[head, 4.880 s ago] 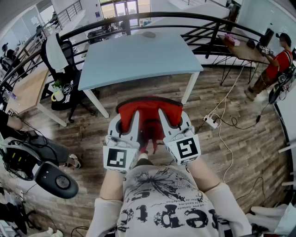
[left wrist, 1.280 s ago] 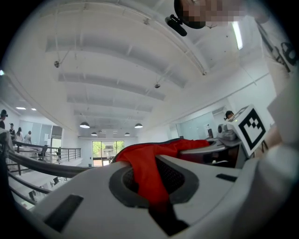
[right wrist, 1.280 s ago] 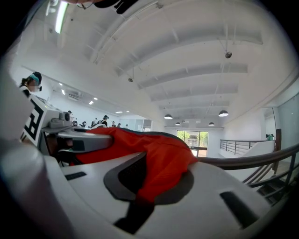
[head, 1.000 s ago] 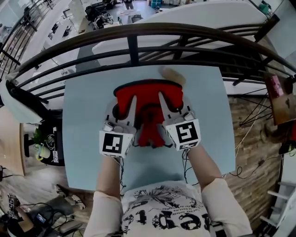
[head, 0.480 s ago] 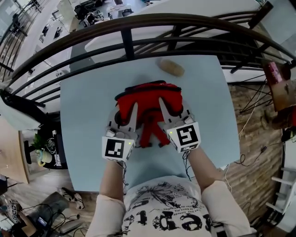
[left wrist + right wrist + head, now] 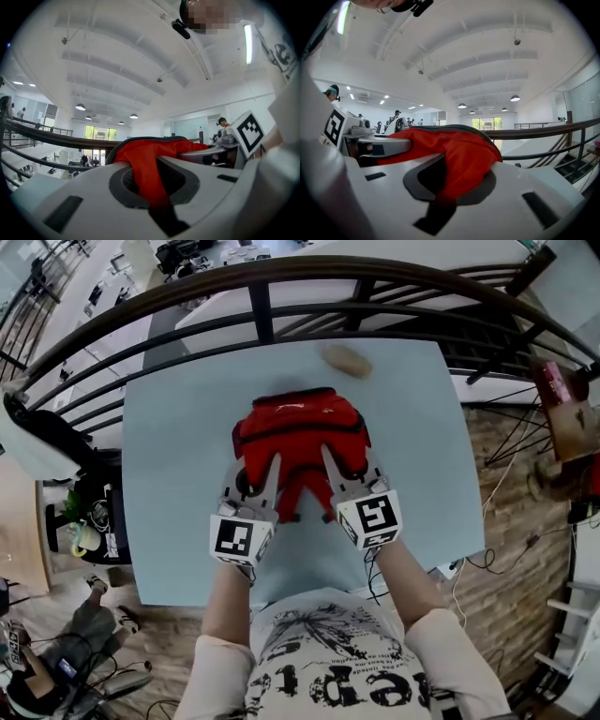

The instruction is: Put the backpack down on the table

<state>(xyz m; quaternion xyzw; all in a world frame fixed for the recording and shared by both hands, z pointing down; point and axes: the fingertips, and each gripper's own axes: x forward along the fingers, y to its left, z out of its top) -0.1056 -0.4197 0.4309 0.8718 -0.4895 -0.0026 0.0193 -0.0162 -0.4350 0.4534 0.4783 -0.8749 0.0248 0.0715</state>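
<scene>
A red backpack (image 6: 300, 427) with black trim lies on the light blue table (image 6: 169, 474), in the middle of the head view. My left gripper (image 6: 255, 472) is shut on red fabric at its near left side. My right gripper (image 6: 345, 467) holds the near right side and its jaws are opening, with red fabric still between them. In the left gripper view the backpack's red cloth (image 6: 145, 159) runs down into the slot of the left gripper (image 6: 157, 201). The right gripper view shows the red cloth (image 6: 459, 150) bunched over the right gripper (image 6: 440, 197).
A small brown object (image 6: 345, 359) lies on the table beyond the backpack. A dark curved railing (image 6: 281, 282) runs behind the table's far edge. A chair with a white garment (image 6: 37, 437) stands to the left, and cables and clutter lie on the wooden floor.
Both grippers and the backpack have come down onto the table and a little nearer to me. The backpack now spreads flatter on the table top.
</scene>
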